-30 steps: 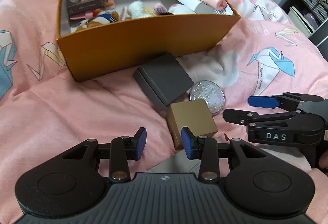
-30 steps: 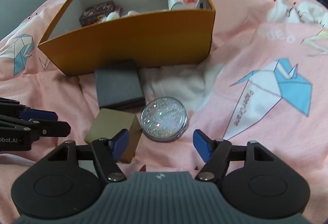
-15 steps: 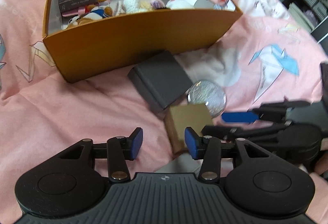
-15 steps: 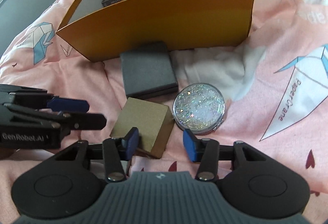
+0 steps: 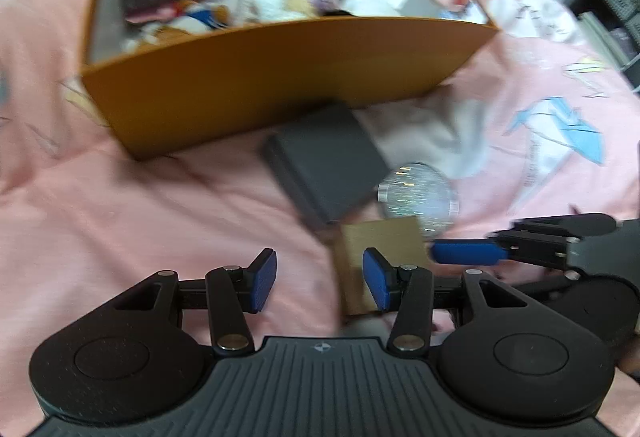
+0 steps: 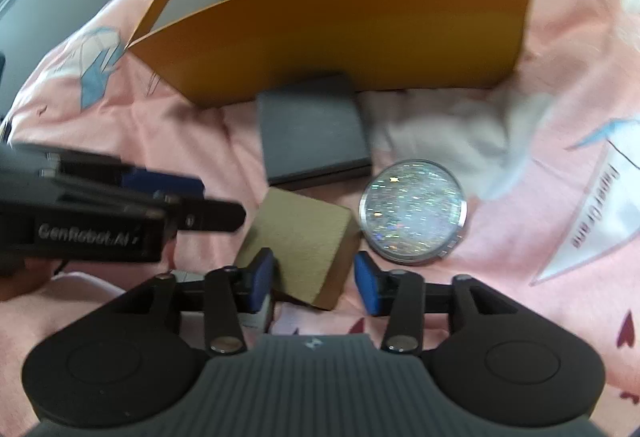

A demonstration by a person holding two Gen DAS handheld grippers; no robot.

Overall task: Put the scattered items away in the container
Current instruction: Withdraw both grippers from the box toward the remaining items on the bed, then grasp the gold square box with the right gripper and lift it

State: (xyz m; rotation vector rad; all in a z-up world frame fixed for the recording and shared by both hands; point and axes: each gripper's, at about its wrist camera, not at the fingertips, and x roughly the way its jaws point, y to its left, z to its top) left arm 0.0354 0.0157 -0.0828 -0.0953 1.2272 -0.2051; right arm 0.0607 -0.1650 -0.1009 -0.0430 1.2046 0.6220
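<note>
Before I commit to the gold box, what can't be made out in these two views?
- Right gripper on the gold box: right wrist view, motion blur hides whether its pads touch.
- Orange box contents: left wrist view, blurred; right wrist view, front wall hides most.
- Grey thing under the gold box: mostly covered.

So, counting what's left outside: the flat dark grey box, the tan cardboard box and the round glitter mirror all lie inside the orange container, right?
No. The flat dark grey box, tan cardboard box and round glitter mirror lie on the pink bedspread before the orange container, per the right wrist view.

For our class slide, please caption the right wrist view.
Right gripper, jaws open, straddles a small tan box beside a glitter compact, before the orange container.
</note>
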